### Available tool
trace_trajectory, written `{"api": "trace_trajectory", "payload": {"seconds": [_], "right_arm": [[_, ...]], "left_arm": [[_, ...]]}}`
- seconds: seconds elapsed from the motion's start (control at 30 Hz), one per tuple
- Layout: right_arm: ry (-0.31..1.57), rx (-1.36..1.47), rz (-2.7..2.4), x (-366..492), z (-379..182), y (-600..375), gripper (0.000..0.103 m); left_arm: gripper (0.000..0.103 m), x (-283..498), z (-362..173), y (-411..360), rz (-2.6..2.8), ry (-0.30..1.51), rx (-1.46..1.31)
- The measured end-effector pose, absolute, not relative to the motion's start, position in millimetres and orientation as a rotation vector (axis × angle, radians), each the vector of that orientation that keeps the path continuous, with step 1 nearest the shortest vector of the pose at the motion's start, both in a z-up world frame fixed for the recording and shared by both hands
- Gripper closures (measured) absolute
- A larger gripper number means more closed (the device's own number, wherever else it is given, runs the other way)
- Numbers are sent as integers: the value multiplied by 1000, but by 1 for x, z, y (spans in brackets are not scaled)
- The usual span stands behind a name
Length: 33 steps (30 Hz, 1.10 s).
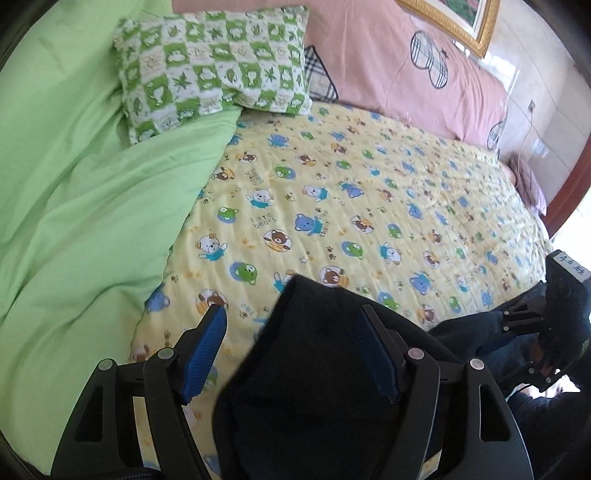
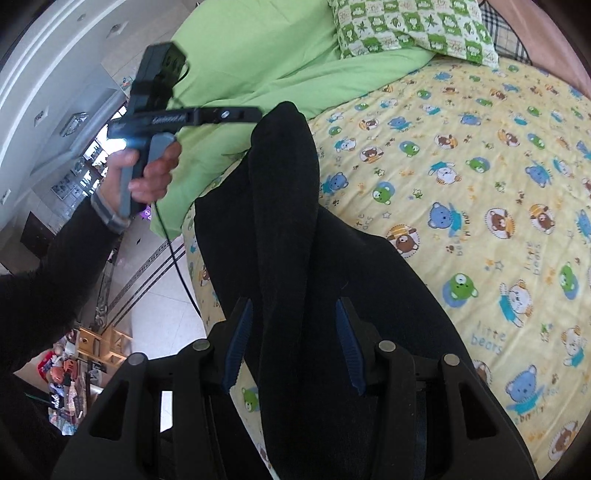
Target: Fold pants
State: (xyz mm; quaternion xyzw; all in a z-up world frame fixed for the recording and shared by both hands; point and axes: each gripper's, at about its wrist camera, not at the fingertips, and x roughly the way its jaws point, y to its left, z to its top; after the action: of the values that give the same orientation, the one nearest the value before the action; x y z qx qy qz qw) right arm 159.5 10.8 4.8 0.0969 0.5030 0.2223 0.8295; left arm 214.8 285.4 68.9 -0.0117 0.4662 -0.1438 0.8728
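A: Pants (image 2: 288, 229), black and of a soft matt cloth, lie on the bed along its near edge, over the yellow bear-print sheet (image 2: 461, 177). What does the right wrist view add?

B: It shows the garment lengthwise: one long folded strip lies over a wider dark panel and ends in a rounded tip near the green duvet (image 2: 266, 55). It alone shows the person's hand (image 2: 147, 177) on a grey handle, a dark sleeve with a striped cuff, a cable hanging from that handle, and the tiled floor beside the bed.

A: And the left wrist view?

B: It gives the far side of the bed: the green checked pillow (image 1: 214, 70), the pink bedding (image 1: 388, 66) with plaid shapes, and a gilt picture frame (image 1: 454, 26) on the wall. The pants (image 1: 314, 369) appear only as a blunt dark end.

A: State of each tool?

B: Left tool (image 1: 291, 350): jaws wide; the left blue pad stands clear over the sheet, the cloth end lies between the pads toward the right one, not pinched. Right tool (image 2: 293, 347): jaws about half apart, the folded strip running between the blue pads; whether they press it I cannot tell. The other tool also shows at the right edge of the left wrist view.
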Motion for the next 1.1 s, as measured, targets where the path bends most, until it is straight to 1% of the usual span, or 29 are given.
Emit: {"api": "trace_trajectory", "payload": {"seconds": [0.07,0.13,0.17,0.2,0.23,0.27,0.3,0.33,0.37,0.47,0.67,0.8,0.93,1.1], "right_arm": [[1077,215,471,164,1,11,55],[1087,222,466,168,-4,12,55],[1089,228,468,168,-5,13,55],[1092,234,472,170,-6,14,55],[1096,237,481,171,-8,16,55],[1102,232,488,173,-10,19,59],[1110,218,493,174,-12,23,63],[1118,206,493,175,-15,27,73],[1127,190,492,176,-17,31,85],[1102,162,487,174,-13,38,96],[1002,88,488,165,10,49,96],[962,-21,479,153,21,62,96],[954,-137,478,144,17,81,96],[936,-355,475,128,4,114,96]], "left_arm": [[30,229,61,283,-338,1012,-18],[35,236,54,279,-352,1034,-6],[42,237,51,277,-364,1045,-1],[56,237,49,274,-374,1053,4],[62,236,46,271,-388,1061,9],[72,235,44,269,-394,1065,15],[78,233,44,268,-389,1061,27],[82,229,44,266,-385,1053,43],[92,226,45,266,-385,1048,45],[96,214,53,270,-372,1010,36],[98,171,77,281,-320,899,4],[98,138,84,292,-282,844,-40],[98,106,76,303,-242,817,-108],[98,81,54,312,-211,816,-185]]}}
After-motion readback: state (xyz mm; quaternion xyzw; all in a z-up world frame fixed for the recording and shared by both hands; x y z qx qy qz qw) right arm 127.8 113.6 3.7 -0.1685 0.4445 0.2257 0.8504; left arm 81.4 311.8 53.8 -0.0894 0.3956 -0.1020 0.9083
